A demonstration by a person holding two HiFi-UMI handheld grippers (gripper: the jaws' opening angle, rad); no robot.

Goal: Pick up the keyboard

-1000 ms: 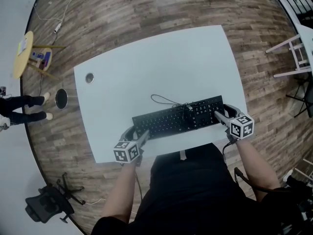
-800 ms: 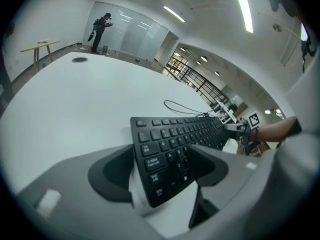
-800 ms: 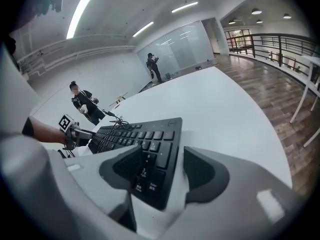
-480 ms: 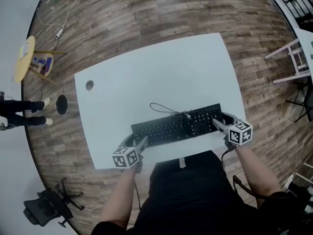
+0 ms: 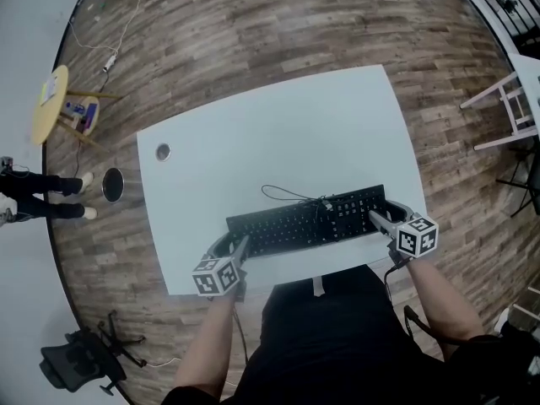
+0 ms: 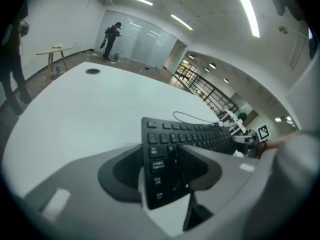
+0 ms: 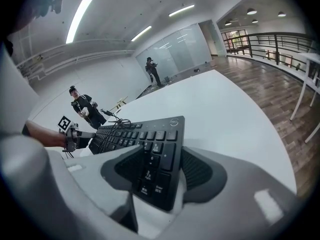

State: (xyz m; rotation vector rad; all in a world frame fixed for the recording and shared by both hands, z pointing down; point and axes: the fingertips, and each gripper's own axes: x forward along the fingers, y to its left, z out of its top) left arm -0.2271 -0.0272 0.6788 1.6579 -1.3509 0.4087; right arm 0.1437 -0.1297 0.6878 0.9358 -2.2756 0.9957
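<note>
A black keyboard (image 5: 308, 219) lies lengthwise near the front edge of the white table (image 5: 278, 133); its thin cable (image 5: 283, 194) loops behind it. My left gripper (image 5: 234, 241) is at the keyboard's left end. In the left gripper view the keyboard (image 6: 200, 134) runs between the jaws of the left gripper (image 6: 161, 160). The jaws have just been closing, and both pads now press on its long edges. My right gripper (image 5: 384, 209) is at the right end. In the right gripper view the number-pad end of the keyboard (image 7: 135, 131) sits clamped between the pads of the right gripper (image 7: 155, 166).
A round cable hole (image 5: 163, 151) sits at the table's far left. On the wooden floor are a small round side table (image 5: 52, 104), a person's legs (image 5: 34, 197), a black office chair (image 5: 80, 361) and a white stool (image 5: 506, 99). The keyboard lies close to the table's front edge.
The left gripper's jaws have narrowed onto the keyboard's left end and that hand has shifted slightly. The right gripper stays at the right end. The keyboard is almost where it was.
</note>
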